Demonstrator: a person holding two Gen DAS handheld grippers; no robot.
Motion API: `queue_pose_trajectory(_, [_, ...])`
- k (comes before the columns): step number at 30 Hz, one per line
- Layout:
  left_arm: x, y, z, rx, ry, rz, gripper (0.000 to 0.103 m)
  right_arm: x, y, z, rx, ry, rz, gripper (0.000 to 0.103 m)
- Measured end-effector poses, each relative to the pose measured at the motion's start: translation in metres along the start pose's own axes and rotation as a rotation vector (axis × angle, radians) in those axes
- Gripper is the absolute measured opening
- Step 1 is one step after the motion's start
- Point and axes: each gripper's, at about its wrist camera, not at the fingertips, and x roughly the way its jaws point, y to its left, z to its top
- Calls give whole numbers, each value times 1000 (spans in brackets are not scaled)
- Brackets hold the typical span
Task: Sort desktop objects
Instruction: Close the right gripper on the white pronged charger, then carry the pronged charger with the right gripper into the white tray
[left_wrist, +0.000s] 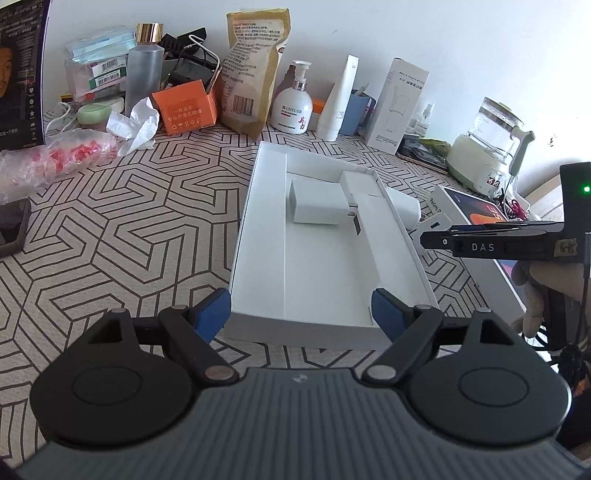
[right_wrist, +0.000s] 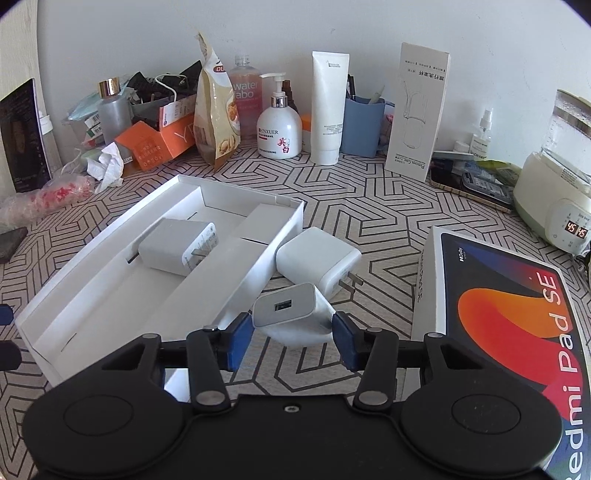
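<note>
An open white box (left_wrist: 258, 236) (right_wrist: 92, 295) lies on the patterned tabletop with one white charger (left_wrist: 317, 203) (right_wrist: 177, 245) inside. Two more white chargers lie beside its right wall: one with prongs (right_wrist: 319, 260) and a nearer one with a USB port (right_wrist: 291, 308). My right gripper (right_wrist: 293, 338) is open, its blue pads either side of the nearer charger, apart from it. It shows side-on in the left wrist view (left_wrist: 428, 240). My left gripper (left_wrist: 301, 314) is open and empty at the box's near end.
A Redmi Pad SE box (right_wrist: 509, 332) lies at the right. Along the back wall stand an orange carton (left_wrist: 184, 109), a snack bag (left_wrist: 251, 70), a pump bottle (right_wrist: 279, 129), a white tube (right_wrist: 327, 107), a tall white box (right_wrist: 417, 110) and a kettle (right_wrist: 557, 173).
</note>
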Motion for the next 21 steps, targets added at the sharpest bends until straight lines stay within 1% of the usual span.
queue_pose_trajectory(3, [1,-4,0,6,-2,6,84,-2,4,-3,-16,-3,1,54])
queue_pose_trajectory(7, [2,-8,2,2,-1,-34,84,0,10,-3,-46,-4,-14,55])
queue_pose_trajectory(12, [3,-12,5,12,-9,-45,84,6,17,-1,-85,-9,-32,56])
queue_pose_trajectory(15, [4,-4,10,-13,-5,-50,84,10,22,0,-108,-12,-42,56])
queue_pose_trajectory(18, [5,3,15,-38,-2,-55,84,17,22,-1,-130,9,-52,57])
queue_pose_trajectory(20, [4,4,18,-52,-20,-49,84,25,23,-3,-137,32,-49,56])
queue_pose_trajectory(21, [4,4,19,-59,-28,-46,84,27,20,-3,-120,36,-36,55])
